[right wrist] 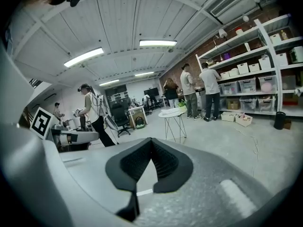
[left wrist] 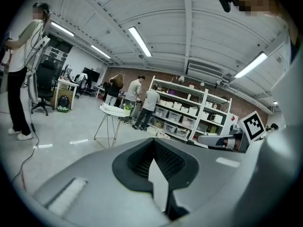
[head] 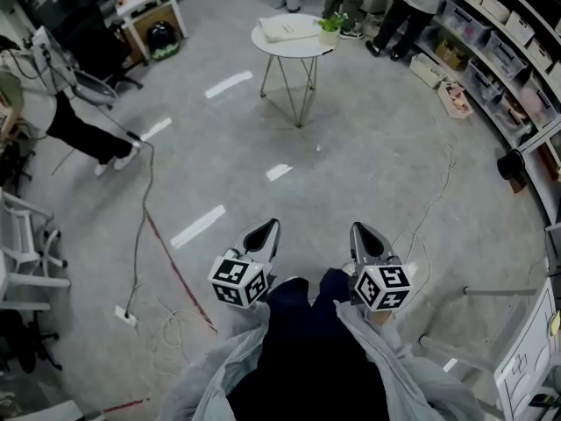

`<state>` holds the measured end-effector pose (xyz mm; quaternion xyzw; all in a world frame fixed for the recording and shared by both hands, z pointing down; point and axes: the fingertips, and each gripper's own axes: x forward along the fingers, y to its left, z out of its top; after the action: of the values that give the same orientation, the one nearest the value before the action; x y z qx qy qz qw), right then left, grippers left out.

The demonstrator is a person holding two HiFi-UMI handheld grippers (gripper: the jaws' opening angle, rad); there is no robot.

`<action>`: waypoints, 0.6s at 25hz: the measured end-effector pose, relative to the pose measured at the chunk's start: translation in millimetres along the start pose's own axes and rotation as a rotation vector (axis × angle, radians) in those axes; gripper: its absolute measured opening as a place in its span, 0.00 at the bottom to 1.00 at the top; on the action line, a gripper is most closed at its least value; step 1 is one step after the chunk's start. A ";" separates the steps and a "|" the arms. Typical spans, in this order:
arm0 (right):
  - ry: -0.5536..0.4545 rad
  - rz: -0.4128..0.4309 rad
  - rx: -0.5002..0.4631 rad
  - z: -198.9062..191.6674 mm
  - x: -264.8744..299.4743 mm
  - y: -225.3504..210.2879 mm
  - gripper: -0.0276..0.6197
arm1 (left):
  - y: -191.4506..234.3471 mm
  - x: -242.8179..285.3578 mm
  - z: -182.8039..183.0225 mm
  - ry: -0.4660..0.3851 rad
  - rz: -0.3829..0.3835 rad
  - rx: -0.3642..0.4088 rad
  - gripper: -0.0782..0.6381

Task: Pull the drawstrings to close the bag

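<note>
I stand on the grey floor with both grippers held low in front of me, well short of the round white table [head: 273, 46]. A flat white cloth thing [head: 287, 27] lies on that table beside a small green plant [head: 330, 24]; I cannot make out any drawstrings. My left gripper [head: 268, 227] is shut with nothing between its jaws, and its tips meet in the left gripper view [left wrist: 152, 141]. My right gripper [head: 361, 229] is also shut and empty [right wrist: 151, 140]. Both point towards the table [left wrist: 112, 109] [right wrist: 171, 113].
A cable [head: 140, 226] runs over the floor at the left to a power strip [head: 125, 316], crossed by a red tape line [head: 180, 274]. Shelves with bins [head: 500, 51] line the right wall. People stand behind the table [head: 412, 7] and at the left [head: 79, 130].
</note>
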<state>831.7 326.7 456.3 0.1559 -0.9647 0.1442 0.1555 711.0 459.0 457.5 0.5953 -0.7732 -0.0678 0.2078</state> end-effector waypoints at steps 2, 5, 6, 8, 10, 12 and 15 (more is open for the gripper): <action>0.015 -0.014 0.000 -6.6 -2.9 -1.9 0.05 | 0.5 0.2 -3.8 0.007 0.003 -0.003 0.13; 0.017 -0.031 0.006 -11.7 -4.6 -4.2 0.05 | 8.9 -1.7 -7.2 0.004 0.050 -0.026 0.13; 0.005 -0.033 0.009 -10.3 -4.2 -4.1 0.05 | 11.6 -2.6 -7.7 0.001 0.060 -0.034 0.13; -0.013 -0.014 0.014 -6.5 0.0 -1.4 0.19 | 15.7 -2.2 -7.5 -0.006 0.059 -0.046 0.22; -0.009 0.013 0.018 -4.0 7.7 1.4 0.41 | 21.5 1.3 -5.9 -0.014 0.062 -0.062 0.35; 0.005 0.028 0.013 -3.1 15.2 2.1 0.41 | 30.2 4.8 -3.1 -0.020 0.090 -0.079 0.38; 0.023 0.056 -0.004 0.1 29.4 2.2 0.41 | 41.4 11.0 3.3 -0.029 0.119 -0.087 0.44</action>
<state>804.3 321.1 465.8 0.1269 -0.9672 0.1482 0.1628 670.5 459.8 471.8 0.5375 -0.8066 -0.0973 0.2259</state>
